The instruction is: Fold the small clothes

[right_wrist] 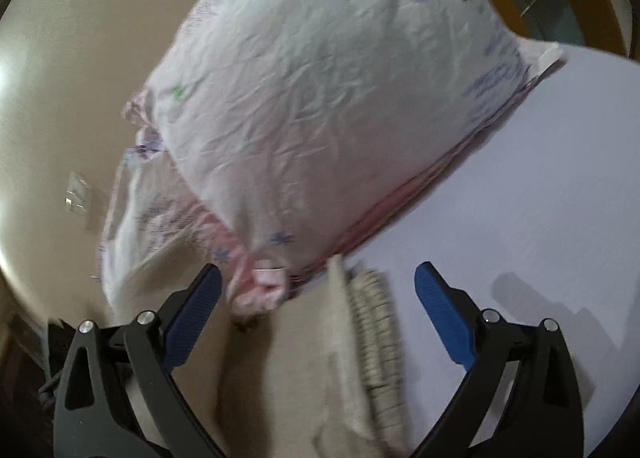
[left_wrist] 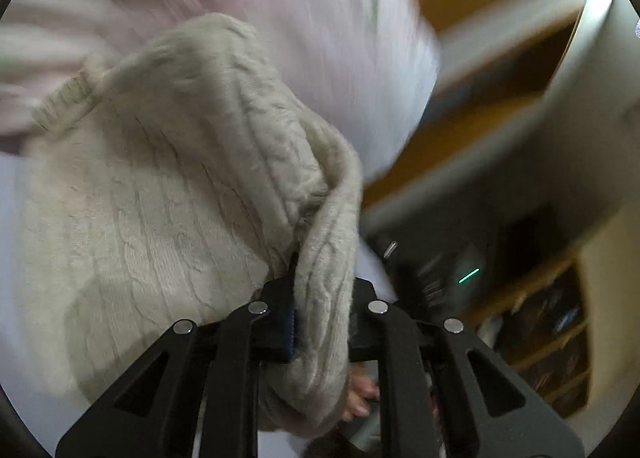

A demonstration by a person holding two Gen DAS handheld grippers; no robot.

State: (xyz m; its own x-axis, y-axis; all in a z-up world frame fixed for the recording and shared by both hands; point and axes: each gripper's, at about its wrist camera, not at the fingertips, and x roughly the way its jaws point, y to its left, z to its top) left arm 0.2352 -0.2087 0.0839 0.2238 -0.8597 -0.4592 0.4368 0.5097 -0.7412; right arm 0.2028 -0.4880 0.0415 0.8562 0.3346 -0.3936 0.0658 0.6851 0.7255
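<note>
The left tool (left_wrist: 320, 322) is clenched on a fold of the cream cable-knit sweater (left_wrist: 168, 186), which bunches up from between its jaws and spreads out to the left over the pale sheet (left_wrist: 10, 258). Behind it lies a pink pillow (left_wrist: 304, 18), blurred. The right tool (right_wrist: 318, 290) is released, its blue pads (right_wrist: 444, 322) wide apart above the sweater's ribbed hem (right_wrist: 376, 338). That hem lies on the sheet (right_wrist: 520, 186), just beside the pillow's corner (right_wrist: 264, 282).
</note>
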